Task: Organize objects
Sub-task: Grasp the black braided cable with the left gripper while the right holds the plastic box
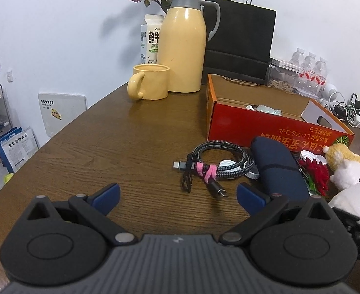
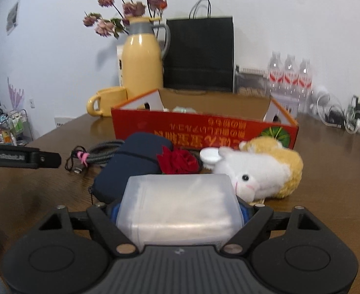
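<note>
right gripper (image 2: 180,216) with its blue pads against both sides of a translucent plastic packet (image 2: 177,205), plush toy (image 2: 261,171) and navy pouch (image 2: 131,164) just beyond, red box (image 2: 204,132) behind, left gripper (image 1: 178,194) spread wide and empty, coiled cable (image 1: 219,164) ahead of it

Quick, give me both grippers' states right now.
Left gripper: open, nothing between its fingers.
Right gripper: closed on the translucent plastic container.
</note>
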The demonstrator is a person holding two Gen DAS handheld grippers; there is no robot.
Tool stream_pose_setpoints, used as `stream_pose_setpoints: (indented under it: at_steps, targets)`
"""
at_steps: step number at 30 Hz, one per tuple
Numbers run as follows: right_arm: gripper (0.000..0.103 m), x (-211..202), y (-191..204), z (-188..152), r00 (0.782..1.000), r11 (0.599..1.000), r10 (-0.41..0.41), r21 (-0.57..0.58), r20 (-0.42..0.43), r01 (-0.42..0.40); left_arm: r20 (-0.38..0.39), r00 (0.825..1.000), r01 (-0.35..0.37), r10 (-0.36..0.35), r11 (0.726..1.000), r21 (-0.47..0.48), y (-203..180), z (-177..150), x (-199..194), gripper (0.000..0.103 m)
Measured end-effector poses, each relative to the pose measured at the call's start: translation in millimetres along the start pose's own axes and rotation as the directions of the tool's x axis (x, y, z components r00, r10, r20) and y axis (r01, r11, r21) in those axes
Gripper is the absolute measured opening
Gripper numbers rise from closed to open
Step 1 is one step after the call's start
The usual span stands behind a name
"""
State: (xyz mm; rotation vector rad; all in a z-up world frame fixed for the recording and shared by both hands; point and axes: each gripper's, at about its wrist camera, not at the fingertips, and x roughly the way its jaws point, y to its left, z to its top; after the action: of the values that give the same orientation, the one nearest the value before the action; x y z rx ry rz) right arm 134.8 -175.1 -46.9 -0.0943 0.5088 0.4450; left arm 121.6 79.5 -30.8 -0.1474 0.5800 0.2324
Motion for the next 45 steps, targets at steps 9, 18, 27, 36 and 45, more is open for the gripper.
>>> stream_pose_setpoints:
  at_steps: [9, 18, 27, 36, 45]
  targets:
    - [0.081, -11, -15, 22, 0.995, 1.000, -0.027, -0.004, 0.098, 0.027, 0.017, 1.000, 0.009, -0.009, 0.999, 0.036, -9, 15, 8, 0.103]
    - [0.081, 1, -36, 47, 0.986, 0.997, -0.074, 0.003, 0.150, 0.074, 0.019, 1.000, 0.015, -0.017, 0.996, 0.087, -21, 30, 23, 0.103]
    - [0.081, 30, -51, 64, 0.986, 0.996, -0.091, 0.015, 0.139, 0.089, -0.036, 0.998, 0.066, -0.061, 0.983, 0.172, -35, 38, 52, 0.103]
    - [0.081, 54, -63, 65, 0.990, 0.996, -0.071, 0.060, 0.123, 0.064, -0.123, 0.985, 0.144, -0.121, 0.969, 0.201, -41, 45, 91, 0.103]
    - [0.081, 57, -64, 59, 0.992, 0.997, -0.062, 0.060, 0.110, 0.056, -0.187, 0.968, 0.203, -0.168, 0.962, 0.185, -43, 42, 120, 0.103]
